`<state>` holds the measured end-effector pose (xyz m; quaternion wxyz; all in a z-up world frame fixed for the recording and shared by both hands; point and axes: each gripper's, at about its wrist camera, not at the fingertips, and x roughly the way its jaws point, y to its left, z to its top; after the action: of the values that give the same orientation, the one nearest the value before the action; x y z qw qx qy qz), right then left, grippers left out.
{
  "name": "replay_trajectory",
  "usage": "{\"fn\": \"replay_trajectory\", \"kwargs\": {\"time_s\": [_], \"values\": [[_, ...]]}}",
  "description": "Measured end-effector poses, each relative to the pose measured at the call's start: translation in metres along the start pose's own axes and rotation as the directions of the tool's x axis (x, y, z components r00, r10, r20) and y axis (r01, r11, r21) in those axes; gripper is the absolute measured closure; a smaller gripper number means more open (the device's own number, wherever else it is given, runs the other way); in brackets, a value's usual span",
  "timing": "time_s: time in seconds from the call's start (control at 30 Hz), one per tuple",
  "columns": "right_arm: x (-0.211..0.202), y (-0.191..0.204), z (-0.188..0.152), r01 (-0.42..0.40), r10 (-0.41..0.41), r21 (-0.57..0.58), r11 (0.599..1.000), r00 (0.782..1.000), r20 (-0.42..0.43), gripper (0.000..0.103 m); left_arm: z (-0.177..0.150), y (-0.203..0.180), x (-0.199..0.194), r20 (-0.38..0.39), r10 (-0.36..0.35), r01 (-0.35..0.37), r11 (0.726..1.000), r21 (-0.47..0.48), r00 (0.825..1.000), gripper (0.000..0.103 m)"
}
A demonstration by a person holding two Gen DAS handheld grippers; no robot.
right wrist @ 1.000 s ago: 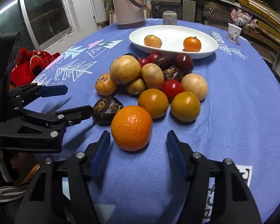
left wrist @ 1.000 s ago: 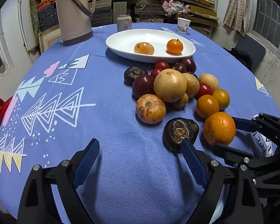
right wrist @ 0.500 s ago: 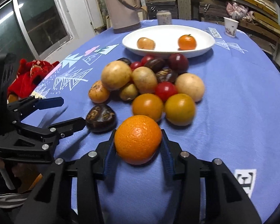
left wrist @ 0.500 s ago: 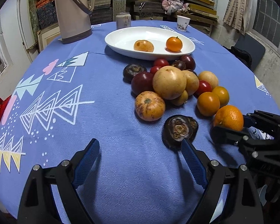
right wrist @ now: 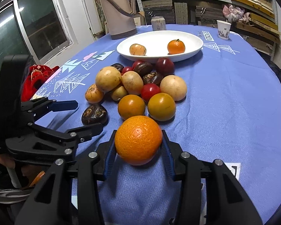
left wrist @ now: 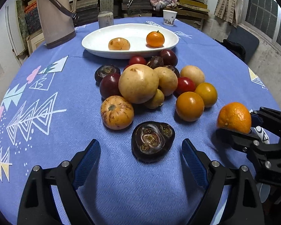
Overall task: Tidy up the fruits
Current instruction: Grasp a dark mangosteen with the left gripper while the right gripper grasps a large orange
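Orange (right wrist: pixel 138 139), firm and pebbly-skinned, sits clamped across its widest part in the right gripper (right wrist: pixel 138 146), jaws closed on it near the fruit pile (left wrist: pixel 149 82). Left gripper (left wrist: pixel 138 155) jaws gape wide, empty, around the dark fruit (left wrist: pixel 152 141). Round and light, it likely rolls when released in the white dish (right wrist: pixel 194 39).

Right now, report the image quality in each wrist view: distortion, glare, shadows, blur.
Left wrist view: strong fisheye bending of the blue tablecloth, dark corners, small highlights on the smooth orange-yellow fruit, soft shadow under the dark wrinkled fruit. Right wrist view: same bending, bright streak on the window glass, the big orange sharp, held in the right gripper.
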<state>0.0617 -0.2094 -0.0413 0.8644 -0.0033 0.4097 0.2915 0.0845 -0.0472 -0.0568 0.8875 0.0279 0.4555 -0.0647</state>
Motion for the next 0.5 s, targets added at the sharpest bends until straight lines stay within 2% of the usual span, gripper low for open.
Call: {"fn": "replay_trajectory", "kwargs": {"time_s": [0.07,0.17,0.33,0.37,0.5], "values": [[0.0005,-0.0011,0.0004,0.003,-0.003,0.005,1.000,1.000,0.000,0.060,0.0013,0.0037,0.0046,-0.021,-0.026,0.025,0.999,-0.033,0.999,0.013],[0.0018,-0.0015,0.0004,0.006,-0.006,0.006,1.000,1.000,-0.002,0.060,0.0020,0.0031,0.0044,-0.002,-0.030,0.030,0.999,-0.037,1.000,0.016],[0.0031,0.0010,-0.0002,0.006,-0.006,-0.002,1.000,1.000,-0.006,0.060,0.0039,0.0025,0.0031,0.022,-0.023,0.024,0.999,-0.033,0.999,0.047],[0.0031,0.0009,-0.0003,0.006,-0.006,-0.001,1.000,1.000,-0.005,0.060,0.0038,0.0030,0.0023,0.025,-0.025,0.026,0.999,-0.036,0.999,0.056],[0.0018,0.0005,-0.0005,0.012,-0.012,0.003,1.000,1.000,-0.003,0.060,0.0038,0.0102,0.0008,0.026,-0.054,0.055,0.996,-0.071,0.998,0.057]]}}
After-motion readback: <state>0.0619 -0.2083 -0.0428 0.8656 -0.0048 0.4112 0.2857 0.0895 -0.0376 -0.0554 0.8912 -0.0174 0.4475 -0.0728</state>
